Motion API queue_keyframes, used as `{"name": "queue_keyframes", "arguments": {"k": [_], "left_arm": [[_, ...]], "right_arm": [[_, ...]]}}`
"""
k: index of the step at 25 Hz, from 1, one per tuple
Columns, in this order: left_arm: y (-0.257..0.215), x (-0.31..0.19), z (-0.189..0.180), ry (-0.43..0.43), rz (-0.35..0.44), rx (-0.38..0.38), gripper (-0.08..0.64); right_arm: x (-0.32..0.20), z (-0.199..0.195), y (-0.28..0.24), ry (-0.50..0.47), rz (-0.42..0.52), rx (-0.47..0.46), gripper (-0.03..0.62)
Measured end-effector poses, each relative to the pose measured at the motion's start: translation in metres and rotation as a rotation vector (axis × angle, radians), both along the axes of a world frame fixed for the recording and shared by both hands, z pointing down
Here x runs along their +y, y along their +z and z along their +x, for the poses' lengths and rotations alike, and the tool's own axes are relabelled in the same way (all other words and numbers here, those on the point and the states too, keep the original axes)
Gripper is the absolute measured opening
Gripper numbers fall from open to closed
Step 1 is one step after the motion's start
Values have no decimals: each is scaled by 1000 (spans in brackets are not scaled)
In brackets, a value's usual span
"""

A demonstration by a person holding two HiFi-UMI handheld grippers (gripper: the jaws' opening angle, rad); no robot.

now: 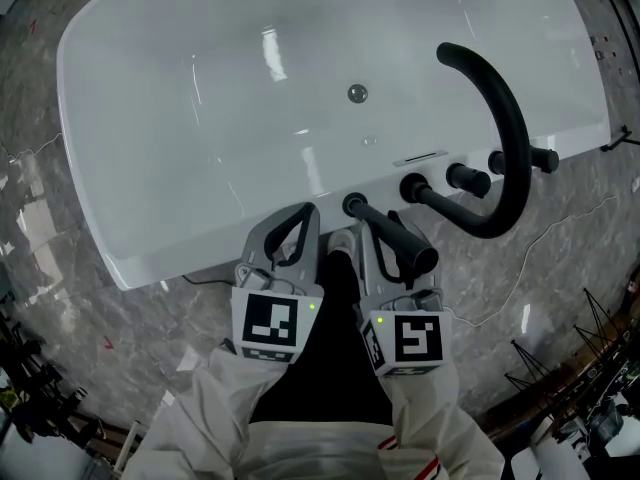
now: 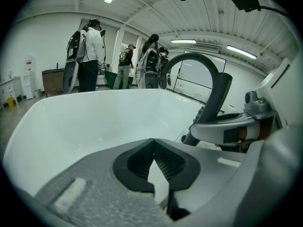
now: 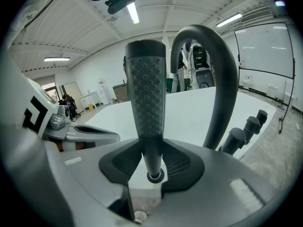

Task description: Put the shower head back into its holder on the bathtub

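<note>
The black shower head [image 1: 403,240] is a long wand with a dimpled face [image 3: 147,93]. My right gripper [image 1: 377,230] is shut on its narrow neck [image 3: 152,148]. The thick end points back toward me. The thin end meets the black ring of the holder [image 1: 354,204] on the near rim of the white bathtub [image 1: 180,258]; I cannot tell how deep it sits. My left gripper [image 1: 300,215] hovers just left of it over the rim. Its tips [image 2: 154,142] are together with nothing between them.
A black arched spout [image 1: 503,138] rises from the rim to the right, with round black knobs [image 1: 468,179] beside it. The drain [image 1: 357,93] lies in the tub floor. Grey marble floor [image 1: 150,338] surrounds the tub. People [image 2: 90,56] stand beyond its far end.
</note>
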State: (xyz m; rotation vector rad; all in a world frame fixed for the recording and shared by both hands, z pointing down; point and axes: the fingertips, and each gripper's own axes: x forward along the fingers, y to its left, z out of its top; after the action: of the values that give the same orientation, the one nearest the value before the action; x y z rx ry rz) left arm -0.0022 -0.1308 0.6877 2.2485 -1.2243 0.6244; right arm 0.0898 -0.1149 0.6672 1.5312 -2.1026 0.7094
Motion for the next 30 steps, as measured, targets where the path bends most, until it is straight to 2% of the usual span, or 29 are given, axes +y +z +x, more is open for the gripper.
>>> {"name": "queue_keyframes", "arguments": {"k": [16,24,30], "left_arm": [[16,2,2,6,-37,12,0],[27,5,3,5,-56,15,0],[33,5,2,-8,-68,22,0]], "right_arm": [[3,-5,25,-19,-33,23,138],[1,-12,31,-55,-31,77,138],[2,-20,35,-56,-46,82,140]]}}
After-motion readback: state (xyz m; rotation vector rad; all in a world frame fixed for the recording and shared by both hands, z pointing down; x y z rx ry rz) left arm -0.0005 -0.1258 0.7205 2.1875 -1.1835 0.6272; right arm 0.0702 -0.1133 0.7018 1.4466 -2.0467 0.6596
